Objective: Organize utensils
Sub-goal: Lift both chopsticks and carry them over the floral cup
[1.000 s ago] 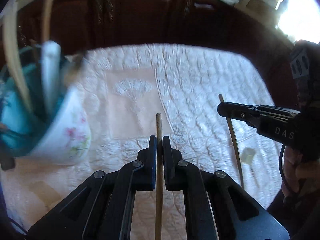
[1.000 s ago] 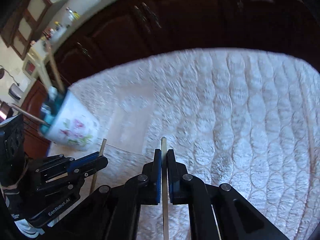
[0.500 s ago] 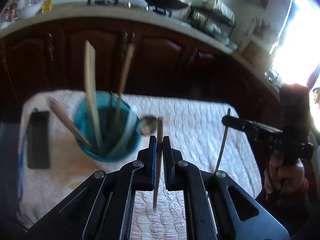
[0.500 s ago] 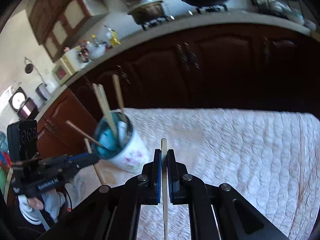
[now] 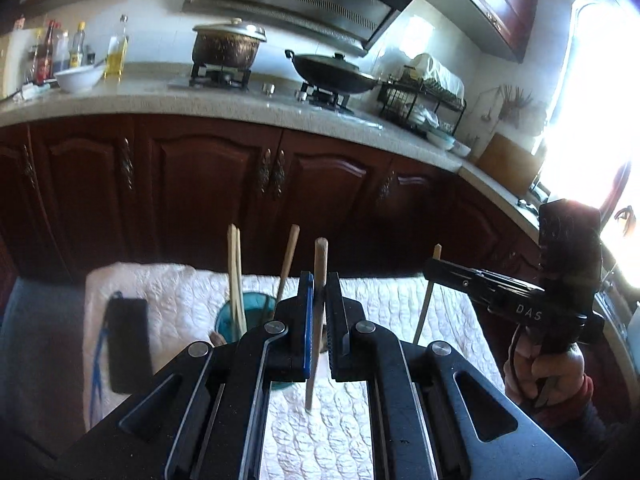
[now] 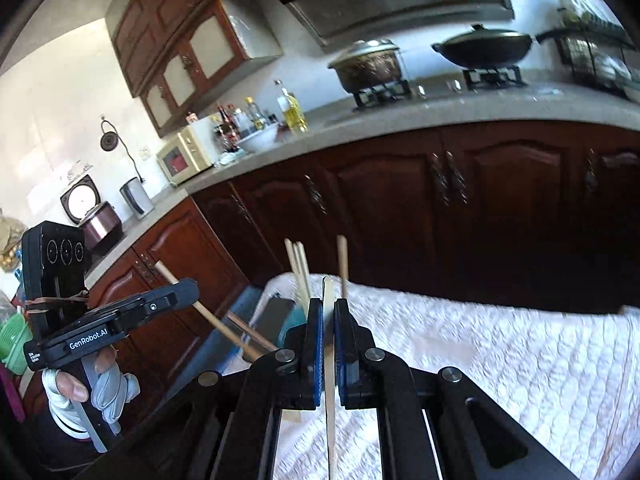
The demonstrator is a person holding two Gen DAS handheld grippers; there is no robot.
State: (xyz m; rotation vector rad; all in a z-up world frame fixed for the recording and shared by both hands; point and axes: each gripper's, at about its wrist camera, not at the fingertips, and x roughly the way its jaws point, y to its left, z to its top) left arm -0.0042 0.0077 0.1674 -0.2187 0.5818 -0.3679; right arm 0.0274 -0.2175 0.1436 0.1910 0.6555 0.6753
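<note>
chopsticks gripped in both hand-held grippers

left hand-held gripper [image 5: 319, 312] clamped on a brown chopstick [image 5: 318, 300], held upright above the white quilted cloth [image 5: 400, 304] on the bench. right hand-held gripper [image 6: 328, 344] clenched on a pale chopstick [image 6: 329, 380], also near upright. teal cup [image 5: 230, 320] just behind the left fingers, holding several upright chopsticks [image 5: 236, 276]. black phone [image 5: 127, 344] flat at the cloth's left edge

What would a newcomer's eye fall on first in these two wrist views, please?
Probably the left gripper, shut on a wooden chopstick held upright above the white quilted cloth. Just behind it stands a teal holder bristling with utensils, while the right gripper pinches a paler chopstick.
</note>
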